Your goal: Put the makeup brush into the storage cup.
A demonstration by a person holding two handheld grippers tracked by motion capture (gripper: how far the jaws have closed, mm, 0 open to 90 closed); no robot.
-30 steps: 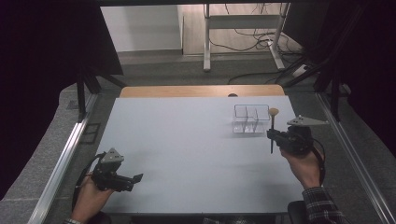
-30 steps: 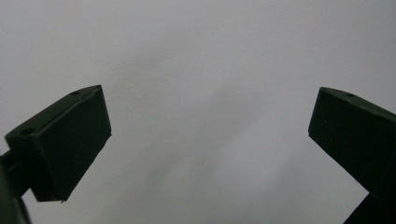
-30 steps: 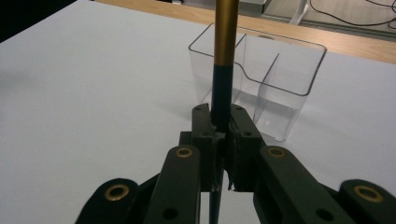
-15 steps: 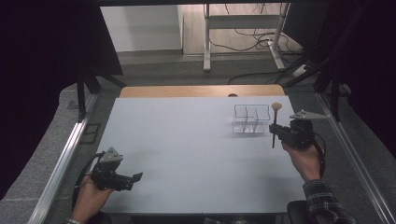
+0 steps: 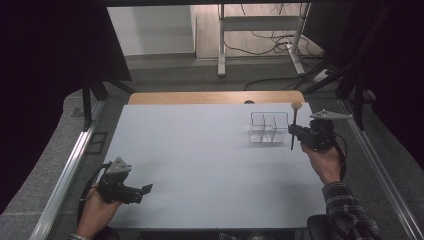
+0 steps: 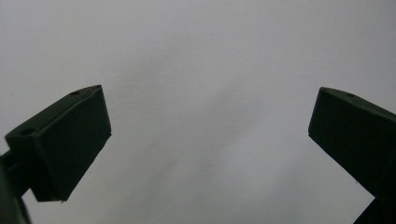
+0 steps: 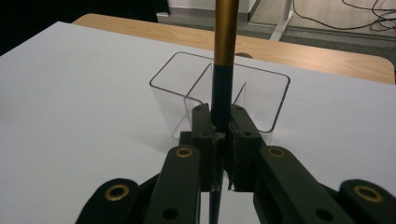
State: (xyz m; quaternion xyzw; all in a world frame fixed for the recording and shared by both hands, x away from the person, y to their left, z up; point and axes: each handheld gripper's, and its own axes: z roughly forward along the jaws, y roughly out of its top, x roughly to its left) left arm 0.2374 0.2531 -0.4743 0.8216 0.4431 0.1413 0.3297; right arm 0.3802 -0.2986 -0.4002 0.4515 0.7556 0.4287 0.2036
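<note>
Clamped hard on a slim brush [image 7: 223, 70] — right gripper [image 7: 222, 140], jaws pinched on the dark lower shaft, gold upper shaft rising out of the top of the right gripper view. Held near upright, pale rounded head up, dark tip pointing down, just short of the clear divided organizer [image 7: 219, 100]; probably kept vertical so as to drop straight into one of the compartments, though which one cannot be told. Seen from above, brush [image 5: 294, 125] and right gripper [image 5: 296, 132] hovering just beside the organizer [image 5: 269, 127], toward the far right corner of the table [image 5: 200, 150], with the right hand [image 5: 325, 162] behind.

Parked near the table's near left corner, left gripper [image 5: 145, 189], low over the bare surface — jaws spread wide in the left gripper view, nothing between them, likely just kept out of the way.
</note>
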